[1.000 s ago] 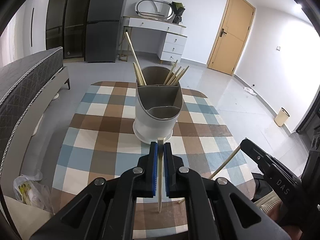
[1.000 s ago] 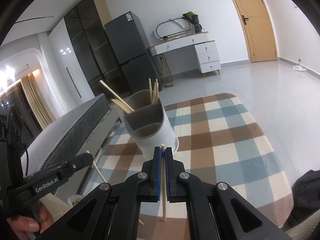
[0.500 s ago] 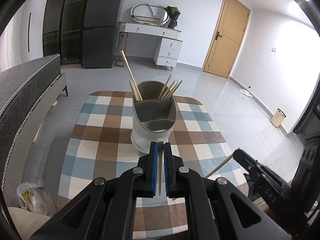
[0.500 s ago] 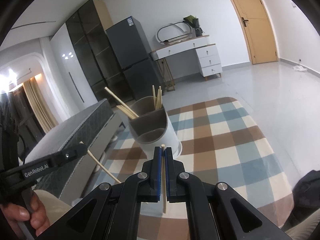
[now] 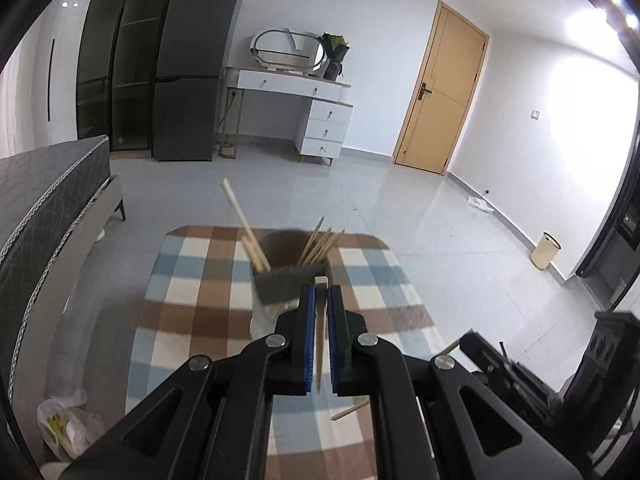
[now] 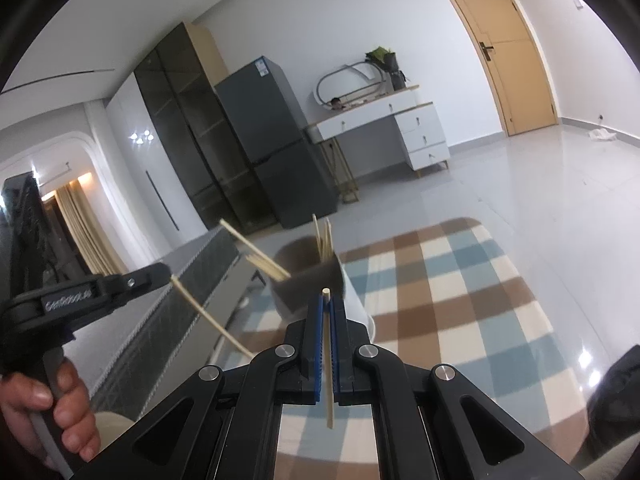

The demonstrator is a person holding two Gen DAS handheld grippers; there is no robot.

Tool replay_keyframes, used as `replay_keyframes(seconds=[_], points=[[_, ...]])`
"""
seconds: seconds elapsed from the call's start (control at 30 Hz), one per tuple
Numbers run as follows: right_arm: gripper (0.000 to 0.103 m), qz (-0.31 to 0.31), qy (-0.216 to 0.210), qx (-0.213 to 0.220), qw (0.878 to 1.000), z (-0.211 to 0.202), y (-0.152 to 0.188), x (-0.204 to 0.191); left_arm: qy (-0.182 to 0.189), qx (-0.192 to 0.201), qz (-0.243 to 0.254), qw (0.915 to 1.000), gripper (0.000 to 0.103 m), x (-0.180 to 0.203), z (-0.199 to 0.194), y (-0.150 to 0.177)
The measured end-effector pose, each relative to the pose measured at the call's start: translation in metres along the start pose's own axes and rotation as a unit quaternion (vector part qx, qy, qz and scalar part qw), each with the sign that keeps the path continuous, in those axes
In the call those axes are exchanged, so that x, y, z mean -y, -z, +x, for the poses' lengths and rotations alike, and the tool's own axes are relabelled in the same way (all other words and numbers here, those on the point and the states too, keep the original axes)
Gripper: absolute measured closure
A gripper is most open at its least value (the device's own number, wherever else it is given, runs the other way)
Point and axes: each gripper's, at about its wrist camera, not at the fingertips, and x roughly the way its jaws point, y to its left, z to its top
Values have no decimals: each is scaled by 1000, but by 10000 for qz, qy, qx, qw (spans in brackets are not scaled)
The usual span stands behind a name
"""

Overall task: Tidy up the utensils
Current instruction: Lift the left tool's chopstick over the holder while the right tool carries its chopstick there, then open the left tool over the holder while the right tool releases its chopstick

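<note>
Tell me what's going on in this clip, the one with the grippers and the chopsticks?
A person holds a hand-held gripper in each hand. The left hand-held gripper is shut on one chopstick, and the right hand-held gripper is shut on another chopstick. Both are raised in front of the utensil holder on the checkered tablecloth. Several chopsticks already stand in the holder's back compartment.

Pale wooden chopsticks (image 5: 320,332) are showing a matt finish; the checked cloth (image 5: 192,308) covering the worktop is looking soft, the floor tiles (image 6: 560,184) glossy, the gripper (image 5: 318,312) matt black plastic with blue pads.
</note>
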Motion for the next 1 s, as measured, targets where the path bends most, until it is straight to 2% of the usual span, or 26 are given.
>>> replay_keyframes(seconds=[0.33, 0.53, 0.7, 0.83, 1.0], points=[[100, -69, 33, 244, 9997, 18, -66, 0, 204, 214, -184, 9994, 101, -10, 16, -53], [100, -342, -12, 461, 9984, 49, -121, -17, 232, 378, -422, 9981, 102, -30, 29, -83], [100, -386, -63, 531, 9978, 87, -149, -31, 102, 519, -496, 9974, 102, -47, 45, -101], [100, -391, -108, 447, 9982, 118, -152, -39, 113, 487, -474, 9976, 102, -58, 58, -98], [100, -515, -148, 197, 9984, 148, -135, -45, 143, 236, -488, 9984, 102, -71, 79, -81]])
